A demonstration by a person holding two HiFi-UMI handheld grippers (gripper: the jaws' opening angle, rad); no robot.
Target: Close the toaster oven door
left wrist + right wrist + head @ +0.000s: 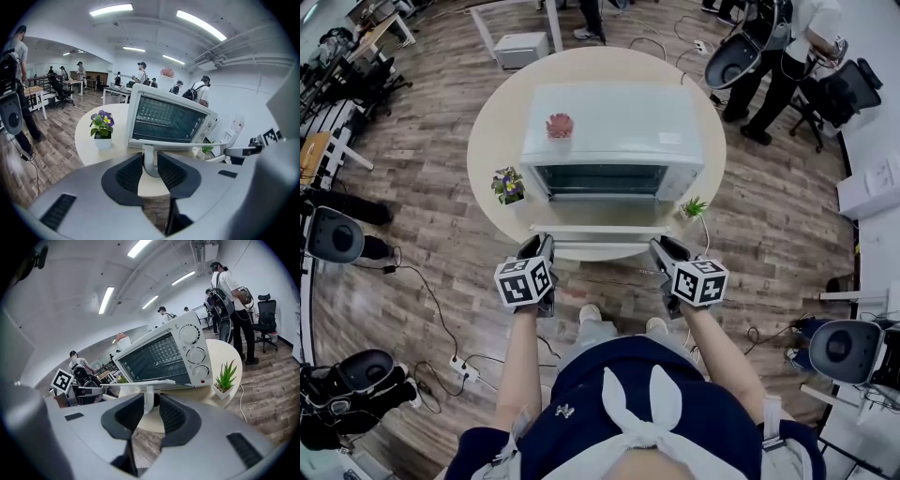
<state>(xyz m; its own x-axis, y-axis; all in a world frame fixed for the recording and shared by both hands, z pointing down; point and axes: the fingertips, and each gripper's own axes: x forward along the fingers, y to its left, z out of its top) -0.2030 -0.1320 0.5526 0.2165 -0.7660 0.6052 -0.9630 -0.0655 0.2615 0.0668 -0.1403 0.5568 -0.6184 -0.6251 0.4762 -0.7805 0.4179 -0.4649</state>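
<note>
A white toaster oven (614,127) stands on a round cream table (490,141), with its door (600,230) hanging open and flat toward me. The door's handle bar (600,246) runs along the front edge. My left gripper (546,247) is at the bar's left end. In the left gripper view my left gripper (150,165) is shut on the left handle post (149,159). My right gripper (660,249) is at the bar's right end. In the right gripper view my right gripper (150,405) is shut on the right handle post (149,399). The oven cavity (164,119) shows its wire rack.
A purple flower pot (508,185) stands left of the oven and a small green plant (695,207) stands at its right front. A pink ornament (559,125) sits on the oven top. People and office chairs (839,94) are at the back right, and cables lie on the wooden floor.
</note>
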